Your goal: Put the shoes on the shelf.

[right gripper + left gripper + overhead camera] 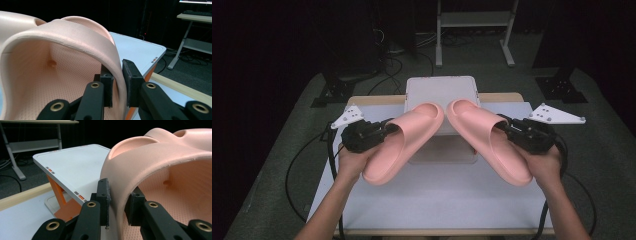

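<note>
Holding one pink slipper each, the left gripper [384,131] clamps the left slipper [404,142] by its strap and the right gripper [508,126] clamps the right slipper [487,140] likewise, both lifted above the white stand [441,90] on the table [437,200]. Picking up looks done; setting them down remains.

Right hand-held gripper [117,82]: the two black jaws are rising from the bottom edge and pinching the side wall of the pink slide sandal's [50,62] strap, one pad inside the strap, one outside. The sandal is filling the left half, its dotted footbed facing the camera. Behind it a white platform [140,50] with orange supports is standing on the worktop [160,96], whose pale wooden edge is running diagonally at right. A desk frame [190,32] is showing in the dark background.
</note>
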`<state>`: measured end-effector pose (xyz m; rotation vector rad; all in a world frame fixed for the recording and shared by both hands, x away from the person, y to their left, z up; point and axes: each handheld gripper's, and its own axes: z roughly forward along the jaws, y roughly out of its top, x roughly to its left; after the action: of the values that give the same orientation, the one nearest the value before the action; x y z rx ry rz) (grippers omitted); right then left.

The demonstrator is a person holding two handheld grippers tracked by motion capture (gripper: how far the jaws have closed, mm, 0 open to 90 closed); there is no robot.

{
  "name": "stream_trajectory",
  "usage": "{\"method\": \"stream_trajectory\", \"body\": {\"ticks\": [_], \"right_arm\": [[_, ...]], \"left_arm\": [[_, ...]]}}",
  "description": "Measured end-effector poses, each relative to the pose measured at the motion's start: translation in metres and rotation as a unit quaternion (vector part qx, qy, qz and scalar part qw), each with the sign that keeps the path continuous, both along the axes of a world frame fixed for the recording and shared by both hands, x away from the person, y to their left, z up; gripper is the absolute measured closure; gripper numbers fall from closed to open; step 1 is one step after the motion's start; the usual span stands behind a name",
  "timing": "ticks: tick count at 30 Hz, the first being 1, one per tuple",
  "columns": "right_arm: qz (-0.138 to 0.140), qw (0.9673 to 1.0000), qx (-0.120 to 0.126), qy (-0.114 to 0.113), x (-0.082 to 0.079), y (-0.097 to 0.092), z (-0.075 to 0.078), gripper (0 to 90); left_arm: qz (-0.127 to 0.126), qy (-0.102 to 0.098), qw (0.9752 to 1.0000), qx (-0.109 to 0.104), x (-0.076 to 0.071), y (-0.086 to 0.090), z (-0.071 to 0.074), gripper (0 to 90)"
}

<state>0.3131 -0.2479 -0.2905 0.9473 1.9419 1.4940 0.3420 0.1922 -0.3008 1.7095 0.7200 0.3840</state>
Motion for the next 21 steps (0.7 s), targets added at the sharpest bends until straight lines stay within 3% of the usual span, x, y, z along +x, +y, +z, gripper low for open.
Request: {"method": "stream_trajectory", "body": {"ticks": [21], "right_arm": [[-0.024, 0.9996, -0.008, 0.010, 0.042, 0.010, 0.003, 78.8]], "left_arm": [[0.027, 0.010, 0.9995, 0.013, 0.037, -0.005, 0.009, 76.0]]}}
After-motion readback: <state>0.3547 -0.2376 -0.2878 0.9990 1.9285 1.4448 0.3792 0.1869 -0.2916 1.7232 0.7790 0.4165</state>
